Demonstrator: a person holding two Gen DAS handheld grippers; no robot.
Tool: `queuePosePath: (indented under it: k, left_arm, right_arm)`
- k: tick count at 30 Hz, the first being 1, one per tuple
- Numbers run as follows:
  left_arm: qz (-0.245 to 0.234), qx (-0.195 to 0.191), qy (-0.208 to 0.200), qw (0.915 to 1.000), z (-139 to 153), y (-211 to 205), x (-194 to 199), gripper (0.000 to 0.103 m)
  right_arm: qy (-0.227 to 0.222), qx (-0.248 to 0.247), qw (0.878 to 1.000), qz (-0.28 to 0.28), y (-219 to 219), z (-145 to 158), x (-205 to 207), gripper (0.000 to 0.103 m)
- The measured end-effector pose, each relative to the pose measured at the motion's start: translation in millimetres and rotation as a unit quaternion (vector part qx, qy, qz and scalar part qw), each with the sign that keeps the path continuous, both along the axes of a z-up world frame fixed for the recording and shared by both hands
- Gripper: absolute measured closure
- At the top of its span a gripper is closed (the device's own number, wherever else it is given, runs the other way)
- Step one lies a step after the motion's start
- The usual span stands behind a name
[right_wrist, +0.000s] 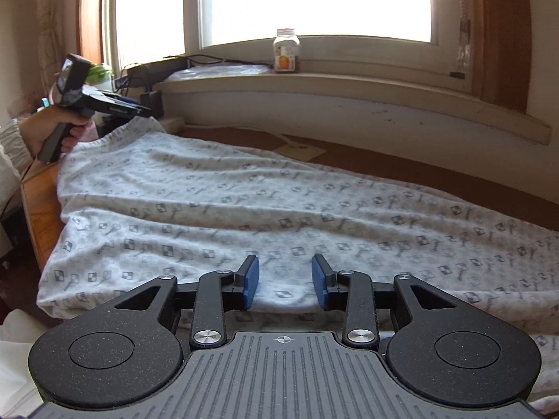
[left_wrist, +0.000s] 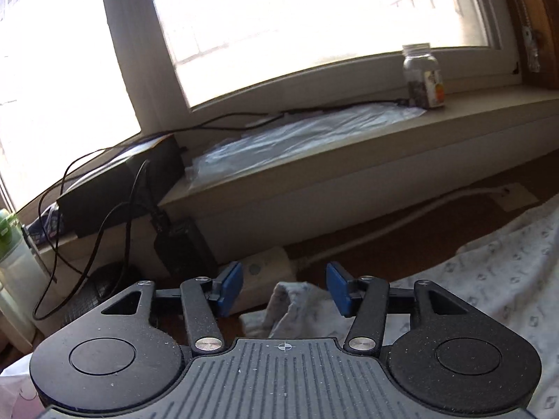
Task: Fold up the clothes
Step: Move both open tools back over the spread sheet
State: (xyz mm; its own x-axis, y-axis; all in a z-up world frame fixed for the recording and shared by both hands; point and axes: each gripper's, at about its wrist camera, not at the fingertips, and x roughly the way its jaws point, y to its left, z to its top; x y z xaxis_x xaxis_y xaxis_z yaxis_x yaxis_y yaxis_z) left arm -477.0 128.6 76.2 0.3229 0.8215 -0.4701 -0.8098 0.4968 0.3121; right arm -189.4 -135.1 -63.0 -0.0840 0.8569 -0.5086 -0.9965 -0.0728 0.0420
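The printed grey garment (right_wrist: 265, 202) is spread flat over the wooden table (right_wrist: 38, 209), just below the window sill (right_wrist: 349, 87), which is used as the landmark here. It's a light grey knit covered in little checker-and-key motifs, and it's laid out wide, with its near hem hanging toward the camera in the right wrist view and its far-left corner bunched up under the sill's left end.

That raised corner (left_wrist: 290, 300) is seen right between the blue pads (left_wrist: 232, 288) of the left gripper (left_wrist: 284, 289). The jaws are held well apart and the cloth isn't pinched; a clear gap is left on both sides, so nothing is gripped there. In the right wrist view the same gripper is seen held in a hand (right_wrist: 52, 129) out past the sill's left end, pointed down at that corner.

The right gripper (right_wrist: 285, 282) is parked over the near hem, opposite the sill. Its jaws are spread partway, with fabric visible through the gap, but the pads aren't pressed on it, so nothing is grabbed.

On the sill itself a clear jar (right_wrist: 287, 50) with an orange label is stood roughly mid-sill, and a crinkly plastic sheet (left_wrist: 297, 136) is laid to its left. A black box (left_wrist: 122, 181) with cables is parked at the sill's left end, and a white power strip (left_wrist: 269, 269) is tucked under it.
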Motion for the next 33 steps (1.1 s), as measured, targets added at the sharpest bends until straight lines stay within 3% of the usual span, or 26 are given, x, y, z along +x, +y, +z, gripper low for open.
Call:
queuePosePath:
  k: [4,9,10,13,15,18,26,33]
  left_arm:
    - [-0.063,0.004,-0.006,0.9980,7.1,-21.8,32.5,0.043]
    - [-0.176,-0.055,-0.015,0.9828,-9.8,-33.7,90.5,0.045]
    - [-0.200,-0.064,-0.010,0.9777,-15.4,-36.3,103.9,0.047]
    - [-0.238,-0.080,0.013,0.9679,-29.4,-38.6,136.6,0.068]
    - [-0.257,-0.088,0.030,0.9621,-38.1,-39.0,156.7,0.069]
    - [-0.261,-0.095,0.050,0.9593,-49.0,-32.8,174.5,0.069]
    - [-0.254,-0.121,0.026,0.9593,-57.8,-21.5,169.9,0.064]
    - [-0.265,-0.148,-0.010,0.9528,-59.6,-18.2,163.6,0.064]
  right_arm:
    - [0.001,0.002,1.000,-0.007,1.3,1.6,10.2,0.063]
    - [-0.030,0.019,0.999,-0.003,7.7,2.9,16.9,0.062]
    - [-0.027,0.016,0.999,-0.005,9.7,0.9,21.4,0.062]
    - [0.010,0.006,1.000,-0.006,13.2,-2.6,36.5,0.062]
    - [0.038,0.005,0.999,-0.004,12.6,-2.7,43.9,0.061]
    - [0.051,0.005,0.999,-0.001,11.7,-3.3,45.9,0.060]
    - [0.038,0.011,0.999,0.002,9.1,-2.9,41.5,0.060]
    - [0.054,0.015,0.998,-0.006,9.1,-3.2,46.4,0.060]
